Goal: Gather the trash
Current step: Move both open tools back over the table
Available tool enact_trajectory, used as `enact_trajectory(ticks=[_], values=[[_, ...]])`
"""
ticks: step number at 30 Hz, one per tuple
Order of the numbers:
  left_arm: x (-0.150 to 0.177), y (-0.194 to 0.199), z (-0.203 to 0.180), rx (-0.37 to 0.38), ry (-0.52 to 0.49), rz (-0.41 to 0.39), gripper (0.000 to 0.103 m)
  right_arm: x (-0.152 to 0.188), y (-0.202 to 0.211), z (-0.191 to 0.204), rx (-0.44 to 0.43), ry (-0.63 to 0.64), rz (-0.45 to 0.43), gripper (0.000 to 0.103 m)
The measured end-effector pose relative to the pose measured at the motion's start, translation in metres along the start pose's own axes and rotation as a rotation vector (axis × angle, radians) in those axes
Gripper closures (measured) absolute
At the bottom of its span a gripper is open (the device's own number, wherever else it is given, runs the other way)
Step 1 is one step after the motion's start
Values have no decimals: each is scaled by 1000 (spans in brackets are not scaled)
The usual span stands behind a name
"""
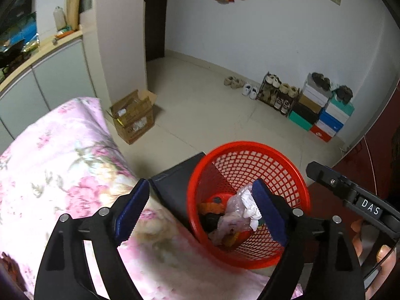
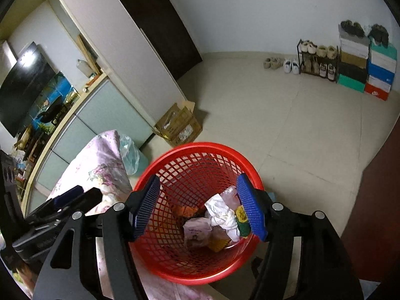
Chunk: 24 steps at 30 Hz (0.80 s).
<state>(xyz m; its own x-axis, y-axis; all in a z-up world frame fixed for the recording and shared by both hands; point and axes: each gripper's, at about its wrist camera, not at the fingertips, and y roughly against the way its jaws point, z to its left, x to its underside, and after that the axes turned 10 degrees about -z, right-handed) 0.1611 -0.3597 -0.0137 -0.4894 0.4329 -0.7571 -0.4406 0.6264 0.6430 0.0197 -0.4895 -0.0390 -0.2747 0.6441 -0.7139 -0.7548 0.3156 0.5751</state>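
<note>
A: Well, left gripper (image 1: 200, 212) spread wide, blue pads apart, nothing pinched between them. Hanging above the red basket (image 1: 295, 175), one pad over its rim, the other over the pink floral bedding (image 1: 62, 150).

B: Right gripper (image 2: 198, 206) also parted, empty, both pads poised over the same basket (image 2: 200, 147). Nothing touched by either pad, as far as can be told.

A: Inside the basket: a crumpled white tissue (image 2: 225, 216), a pale plastic wrapper (image 2: 197, 230), something orange (image 2: 186, 210), a yellow-green piece (image 2: 242, 221) hard against the right-hand pad in that view. Exact kinds too small to tell.

B: Just beside the basket, on the bedding side, a dark flat box (image 1: 175, 185). Basket itself partly on the bedding's edge.

A: Beyond the basket, on the tiled floor (image 1: 212, 115), an open cardboard box (image 1: 132, 116) near the wall corner. Well beyond the basket, against the far wall, a shoe rack (image 1: 277, 95) and stacked shoe boxes (image 1: 322, 110), loose shoes (image 1: 241, 86) alongside.

B: A clear plastic bag (image 2: 130, 155) between bedding and cabinet (image 2: 100, 115), off from the basket.
</note>
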Motion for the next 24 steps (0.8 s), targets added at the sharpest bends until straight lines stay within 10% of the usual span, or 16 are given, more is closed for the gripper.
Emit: enact_trajectory(ticks=[24], values=[[81, 189, 143, -312, 221, -161, 18, 58, 45, 182, -345, 384, 11, 31]])
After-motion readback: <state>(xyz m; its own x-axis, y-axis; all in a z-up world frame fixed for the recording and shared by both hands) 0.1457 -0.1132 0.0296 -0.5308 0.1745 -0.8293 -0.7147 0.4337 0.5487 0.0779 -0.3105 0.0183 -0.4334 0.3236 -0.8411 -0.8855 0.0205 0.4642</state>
